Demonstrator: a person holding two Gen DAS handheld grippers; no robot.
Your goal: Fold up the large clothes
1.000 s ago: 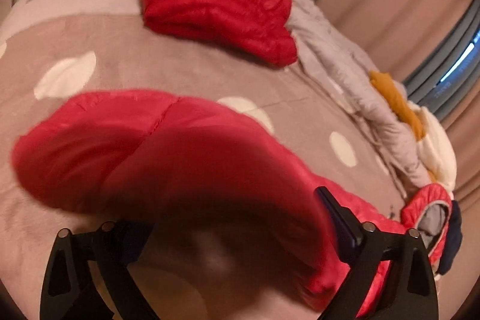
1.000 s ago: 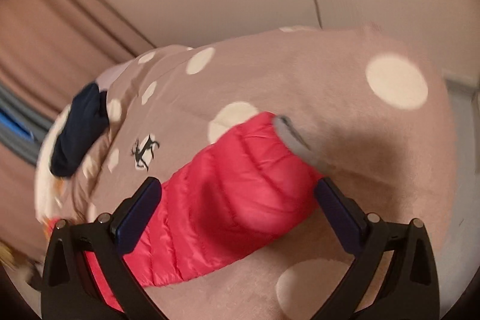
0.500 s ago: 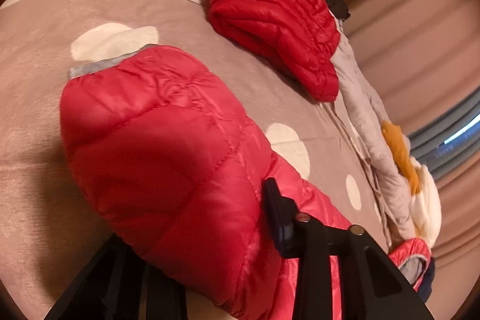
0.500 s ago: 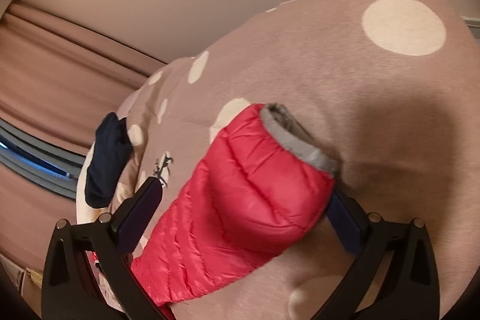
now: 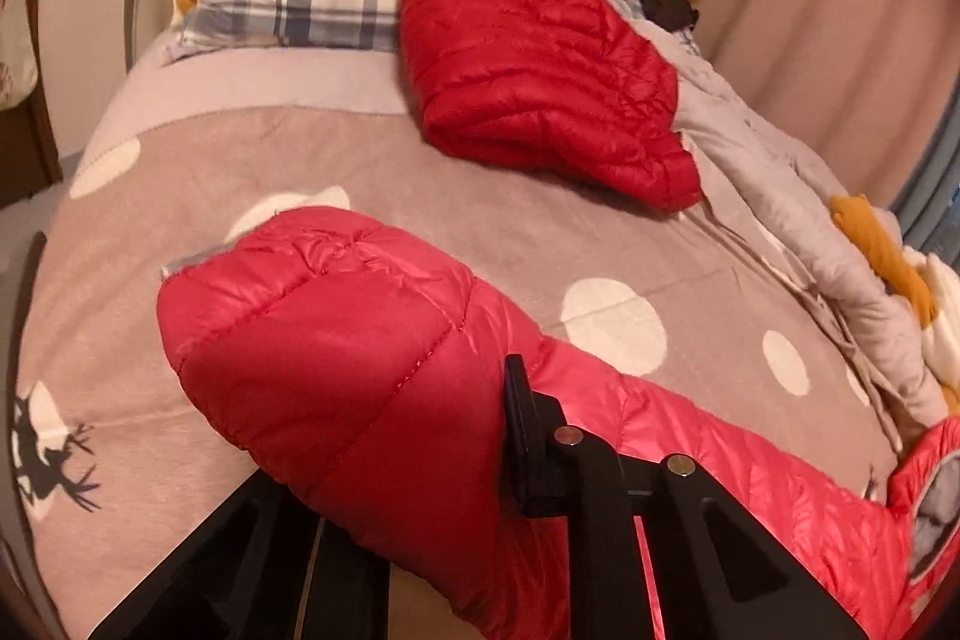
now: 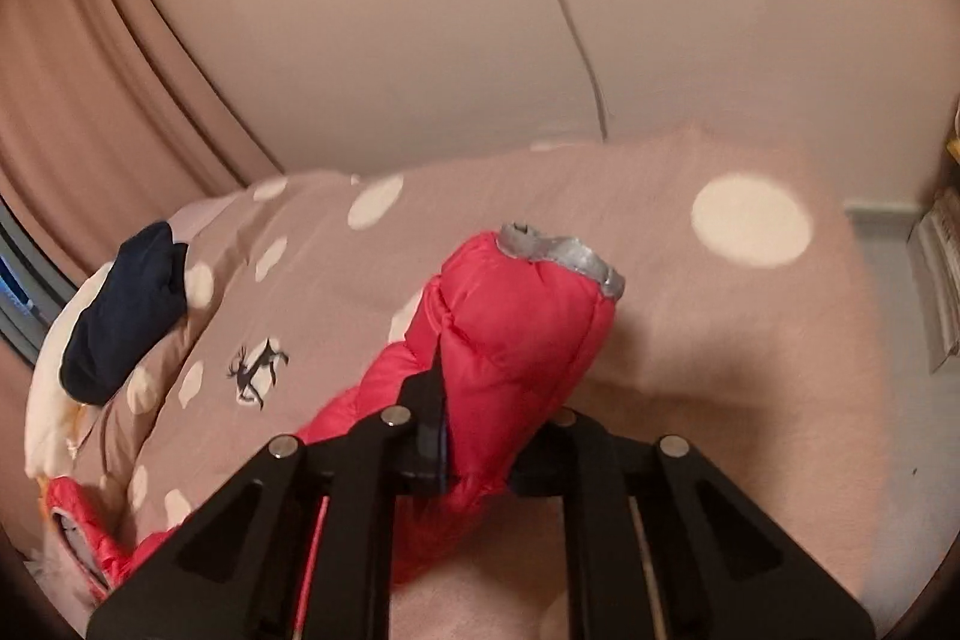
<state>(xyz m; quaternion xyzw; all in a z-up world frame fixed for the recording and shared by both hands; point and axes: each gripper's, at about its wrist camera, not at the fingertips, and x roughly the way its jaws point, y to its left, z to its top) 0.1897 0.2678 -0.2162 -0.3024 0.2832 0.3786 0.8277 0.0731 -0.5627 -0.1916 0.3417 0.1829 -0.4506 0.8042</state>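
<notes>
Left gripper [image 5: 420,466] now clamped on the red puffer jacket [image 5: 336,358], sleeve end w/ grey cuff [image 5: 192,261] lying on the dotted blanket [image 5: 510,226]. Right gripper [image 6: 480,436] went from wide apart 1 s ago to pinched on the sleeve. Both grips set, so fold can prob. start.

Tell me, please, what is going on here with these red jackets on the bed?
A person is folding a red puffer jacket on the polka-dot blanket. Both tongs are clamped on its sleeves: the left tongs grip one puffy cuff end, the right tongs the other sleeve, whose grey cuff sticks up. Another red jacket already lies folded near the pillows.
</notes>
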